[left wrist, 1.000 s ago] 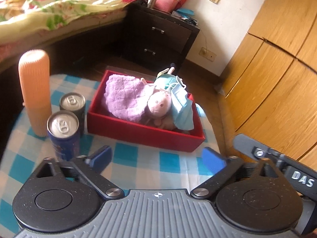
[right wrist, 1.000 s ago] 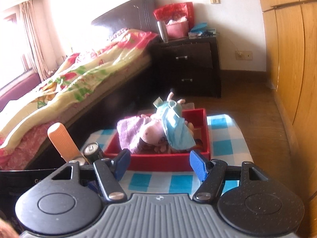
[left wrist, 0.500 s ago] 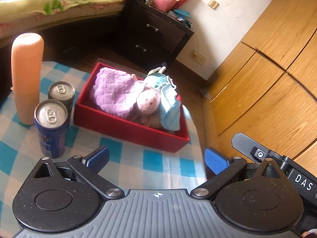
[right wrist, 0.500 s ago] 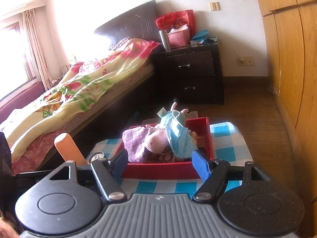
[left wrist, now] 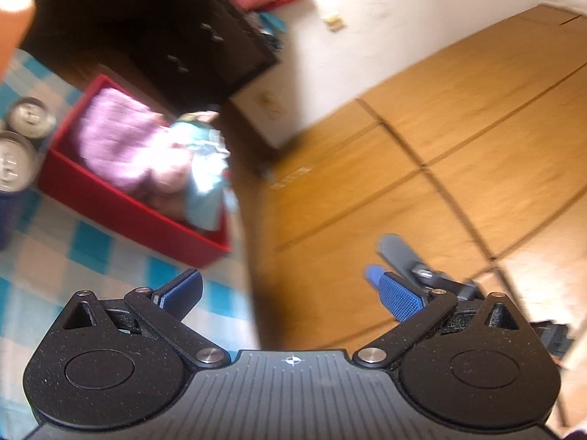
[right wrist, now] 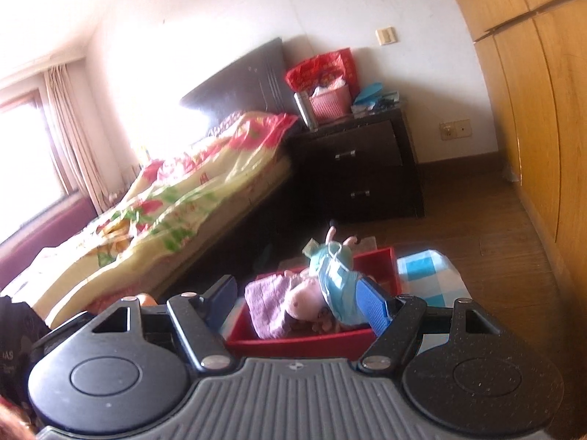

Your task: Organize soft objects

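Both tongs stood released with nothing between their blue pads: the left tongs (left wrist: 290,295) gaped wide over the edge of the blue-and-white checked bench (left wrist: 91,256), and the right tongs (right wrist: 299,302), whose jaws had just been opening, framed the shallow red rectangular box (right wrist: 304,343) without touching it.

Inside the red box (left wrist: 121,205) lay the soft things: a folded lilac towel (right wrist: 264,299) at the end nearest the bed (right wrist: 176,198), a pink plush pig doll (right wrist: 306,300) beside it, and a pale blue cloth face mask (right wrist: 339,286) draped over the doll at the end nearest the wooden wardrobe (right wrist: 532,128). Everything soft in view seemed already gathered there, so the step in hand was probably drawing away after a placement. Any next move would likely call for finding whatever soft item remained, if any, or tucking the overhanging mask inside the box.

Beside the box, on its bed-side, stood two drink cans (left wrist: 22,139) and a ribbed peach-coloured cylinder (left wrist: 11,11). The left view was blurred and strongly tilted, aimed mostly past the box at the wardrobe doors; the right tongs pointed slightly downward along the box.
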A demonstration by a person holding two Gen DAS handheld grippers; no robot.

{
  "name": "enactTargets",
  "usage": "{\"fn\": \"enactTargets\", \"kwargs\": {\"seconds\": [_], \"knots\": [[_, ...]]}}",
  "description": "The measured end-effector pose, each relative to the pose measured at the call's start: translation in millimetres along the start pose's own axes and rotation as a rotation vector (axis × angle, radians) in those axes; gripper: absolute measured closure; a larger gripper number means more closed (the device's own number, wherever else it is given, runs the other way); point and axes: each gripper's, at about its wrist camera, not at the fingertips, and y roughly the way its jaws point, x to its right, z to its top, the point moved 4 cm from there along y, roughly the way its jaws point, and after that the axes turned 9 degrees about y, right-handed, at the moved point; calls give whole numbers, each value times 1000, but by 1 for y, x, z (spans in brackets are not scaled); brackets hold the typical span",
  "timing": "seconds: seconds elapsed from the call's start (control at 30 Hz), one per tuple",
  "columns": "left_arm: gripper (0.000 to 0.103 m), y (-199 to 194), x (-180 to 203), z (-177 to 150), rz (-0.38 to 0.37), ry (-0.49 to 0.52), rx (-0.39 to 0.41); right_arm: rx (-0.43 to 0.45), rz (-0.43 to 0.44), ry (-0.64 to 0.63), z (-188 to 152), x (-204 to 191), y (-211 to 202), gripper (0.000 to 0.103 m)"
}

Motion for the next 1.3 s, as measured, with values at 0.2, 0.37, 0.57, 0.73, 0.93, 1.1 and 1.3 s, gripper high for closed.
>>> {"fn": "enactTargets", "kwargs": {"seconds": [0.2,0.37,0.57,0.73,0.93,1.1,1.3], "knots": [[5,-12,16,2,-159,3,19,48,23,25,8,-1,-10,46],[5,-16,29,1,-238,21,23,84,36,27,10,-4,-15,43],[5,-23,38,0,-325,38,53,85,40,20,9,-6,-14,43],[5,-29,43,1,-285,75,97,79,35,21,7,-4,-12,43],[5,-25,43,-3,-50,180,98,54,16,14,4,-2,-5,43],[5,-14,54,-9,410,418,71,30,-36,43,0,15,6,42],[5,3,59,-21,567,562,1,-59,-148,83,-15,49,32,41]]}}
